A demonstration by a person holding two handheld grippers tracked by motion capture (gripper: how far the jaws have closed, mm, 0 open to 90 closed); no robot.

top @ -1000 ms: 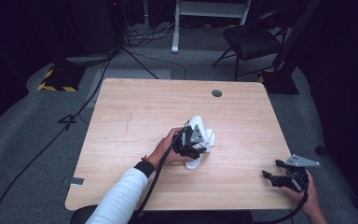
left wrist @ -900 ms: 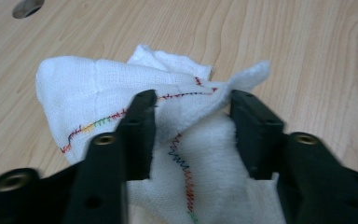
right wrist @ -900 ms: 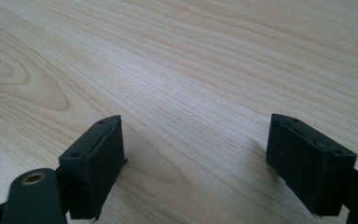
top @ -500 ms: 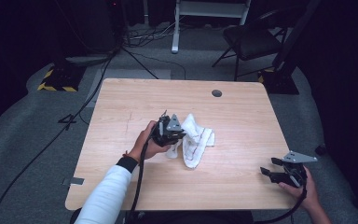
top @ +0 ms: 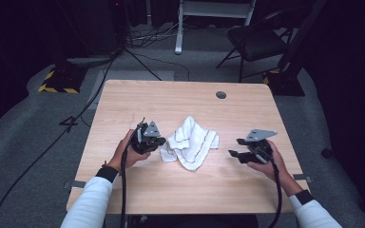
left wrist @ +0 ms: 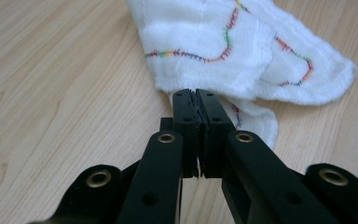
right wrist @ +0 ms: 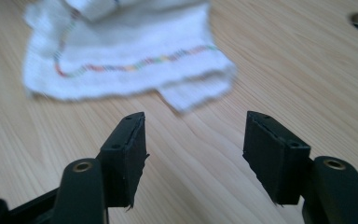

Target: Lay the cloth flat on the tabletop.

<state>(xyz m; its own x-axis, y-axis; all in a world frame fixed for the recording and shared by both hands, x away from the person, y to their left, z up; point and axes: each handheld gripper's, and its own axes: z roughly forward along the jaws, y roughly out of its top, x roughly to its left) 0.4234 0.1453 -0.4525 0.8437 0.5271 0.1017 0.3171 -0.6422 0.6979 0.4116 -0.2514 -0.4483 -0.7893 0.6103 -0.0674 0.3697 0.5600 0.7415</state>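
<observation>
Left gripper: jaws pressed together, nothing visibly caught between them; tips at the near edge of the white cloth, touching or just short of it, not resolvable. Seen from above, left gripper just beside cloth's left edge, clearly the nearer of the two.

Right gripper: jaws spread wide, empty, aimed at the cloth across a strip of bare table. From above, right gripper near but apart from the cloth's right corner.

Cloth: crumpled, lying about mid-table, between the two grippers. Folded layers, coloured stitching along hems. Long axis judged roughly diagonal, upper-left to lower-right in the high view; loose corners pointing toward the right gripper.

Judgement: coming grasp dependent on closing the right-side gap, cloth lying ahead and leftward of that gripper.
</observation>
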